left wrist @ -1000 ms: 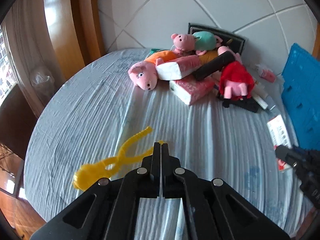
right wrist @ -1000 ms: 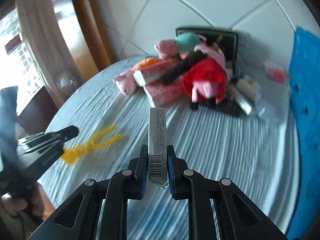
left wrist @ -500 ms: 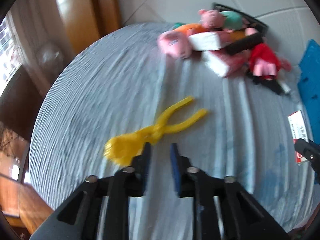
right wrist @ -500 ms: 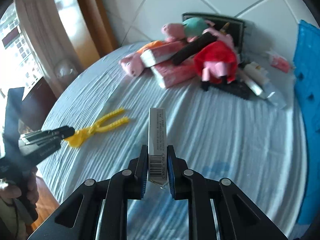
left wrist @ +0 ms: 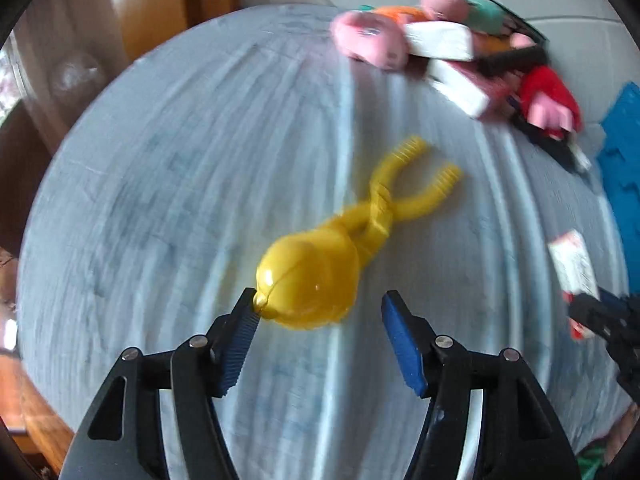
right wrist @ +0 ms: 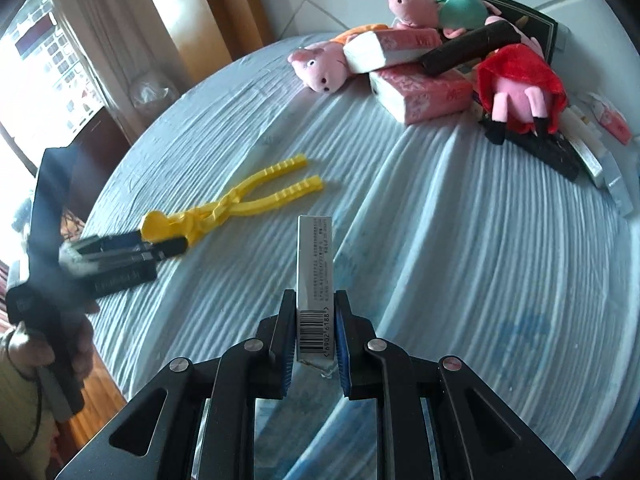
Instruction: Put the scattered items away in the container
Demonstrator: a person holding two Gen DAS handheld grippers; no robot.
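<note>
My left gripper [left wrist: 320, 312] hangs low over the near left part of the bed, its jaws having just been spreading apart. The round head of the yellow snowball clamp [left wrist: 316, 280] sits between the blue pads: the left pad's tip is at its edge, the right pad stands clear of it, so I am not gripping it yet. The clamp's two ribbed handles point away toward the far side.

My right gripper [right wrist: 312, 332] is pressed tight on a slim grey box [right wrist: 314, 264] with a barcode, which stands upright between the pads above the middle of the blue-grey bedspread [right wrist: 460, 240].

I judge the tidying barely begun. At the far side the pile lies loose on the cover: a pink pig plush [right wrist: 320, 64], a second pig in green [right wrist: 436, 10], one in a red dress [right wrist: 520, 80], pink tissue packs [right wrist: 424, 94], a dark tube [right wrist: 468, 50] and small bits to the far right. A blue slotted thing [left wrist: 624, 152] at the right edge may be the container, though I cannot tell; nothing shows inside it. The box in my right grip awaits stowing, the clamp awaits lifting, and the whole pile remains.
</note>
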